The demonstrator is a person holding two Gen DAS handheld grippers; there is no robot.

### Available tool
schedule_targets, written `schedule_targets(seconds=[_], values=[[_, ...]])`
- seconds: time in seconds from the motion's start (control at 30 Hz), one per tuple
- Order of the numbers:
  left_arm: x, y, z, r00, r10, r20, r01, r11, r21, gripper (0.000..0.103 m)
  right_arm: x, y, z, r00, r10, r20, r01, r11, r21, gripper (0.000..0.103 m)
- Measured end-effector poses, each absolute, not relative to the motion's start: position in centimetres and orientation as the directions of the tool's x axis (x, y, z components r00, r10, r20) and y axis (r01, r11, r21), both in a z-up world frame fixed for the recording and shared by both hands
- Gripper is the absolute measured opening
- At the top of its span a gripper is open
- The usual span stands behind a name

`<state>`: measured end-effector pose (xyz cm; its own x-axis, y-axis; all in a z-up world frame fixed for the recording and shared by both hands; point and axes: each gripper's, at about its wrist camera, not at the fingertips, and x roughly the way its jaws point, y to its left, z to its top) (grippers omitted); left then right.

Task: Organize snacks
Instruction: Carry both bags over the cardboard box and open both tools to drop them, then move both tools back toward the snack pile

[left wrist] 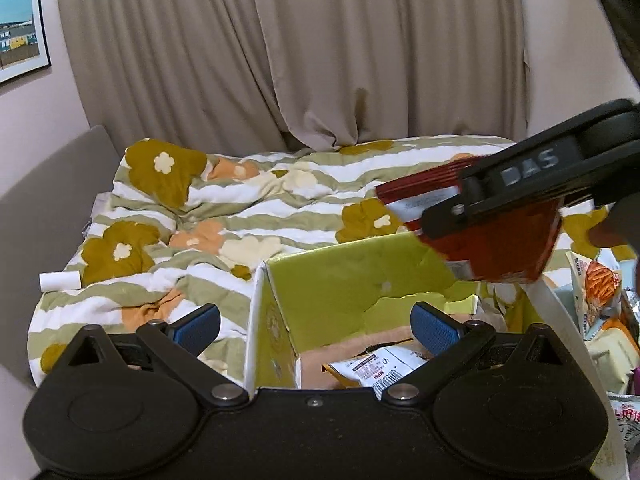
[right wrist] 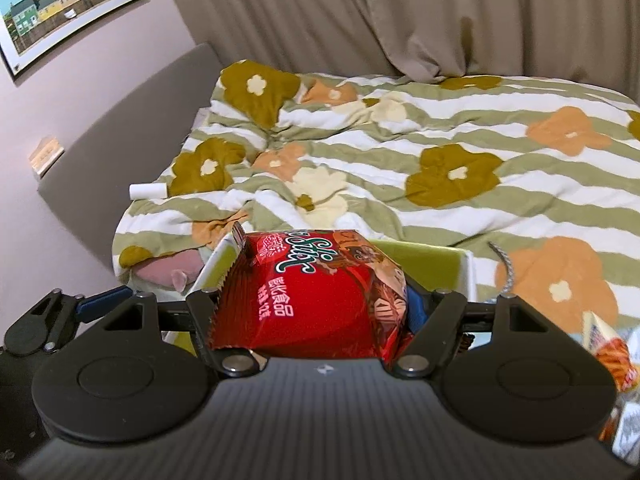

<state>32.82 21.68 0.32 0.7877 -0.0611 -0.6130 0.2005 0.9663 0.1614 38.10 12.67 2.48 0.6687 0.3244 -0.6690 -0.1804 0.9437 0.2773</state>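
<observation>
My right gripper [right wrist: 316, 300] is shut on a red snack bag [right wrist: 312, 300] and holds it above the far right corner of an open yellow-green cardboard box [left wrist: 340, 276]. The red bag also shows in the left wrist view [left wrist: 500, 240], clamped in the right gripper [left wrist: 496, 200]. My left gripper [left wrist: 316, 322] is open and empty, low over the near side of the box. A white snack packet [left wrist: 376, 370] lies inside the box on a tan cloth. The box rim shows behind the red bag in the right wrist view [right wrist: 432, 264].
The box stands on a bed with a striped floral quilt [left wrist: 192, 216]. Several loose snack packets [left wrist: 604, 300] lie at the right of the box. A small white roll [left wrist: 60, 281] lies at the quilt's left edge. Curtains [left wrist: 320, 48] hang behind the bed.
</observation>
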Motion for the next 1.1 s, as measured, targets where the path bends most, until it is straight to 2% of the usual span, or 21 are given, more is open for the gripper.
schedule_targets(seconds=[0.13,0.2,0.57,0.87,1.1], values=[[33.1,21.6,-0.2,0.753,-0.035,-0.657,0.197,0.965,0.174,0.103,39.7,13.7,1.7,0.643,0.34,-0.686,-0.201,0.94,0.277,0.09],[33.1,21.6,-0.5,0.746,-0.028,-0.666,0.192,0.966,0.174,0.103,40.3,14.0,1.1,0.627,0.344,-0.699,-0.202,0.938,0.28,0.103],[32.4,21.8,-1.8,0.723,0.028,-0.69,0.17,0.961,0.217,0.103,39.4,13.0,0.0,0.671,0.288,-0.683,-0.19,0.957,0.218,0.103],[30.8,22.8,0.3,0.747,-0.005,-0.664,0.163,0.971,0.177,0.103,36.9,12.1,2.1,0.689,0.259,-0.677,-0.165,0.966,0.202,0.103],[28.7,23.3,3.4,0.779,-0.091,-0.62,0.211,0.97,0.124,0.103,32.9,12.1,5.3,0.724,0.216,-0.655,-0.128,0.975,0.181,0.103]])
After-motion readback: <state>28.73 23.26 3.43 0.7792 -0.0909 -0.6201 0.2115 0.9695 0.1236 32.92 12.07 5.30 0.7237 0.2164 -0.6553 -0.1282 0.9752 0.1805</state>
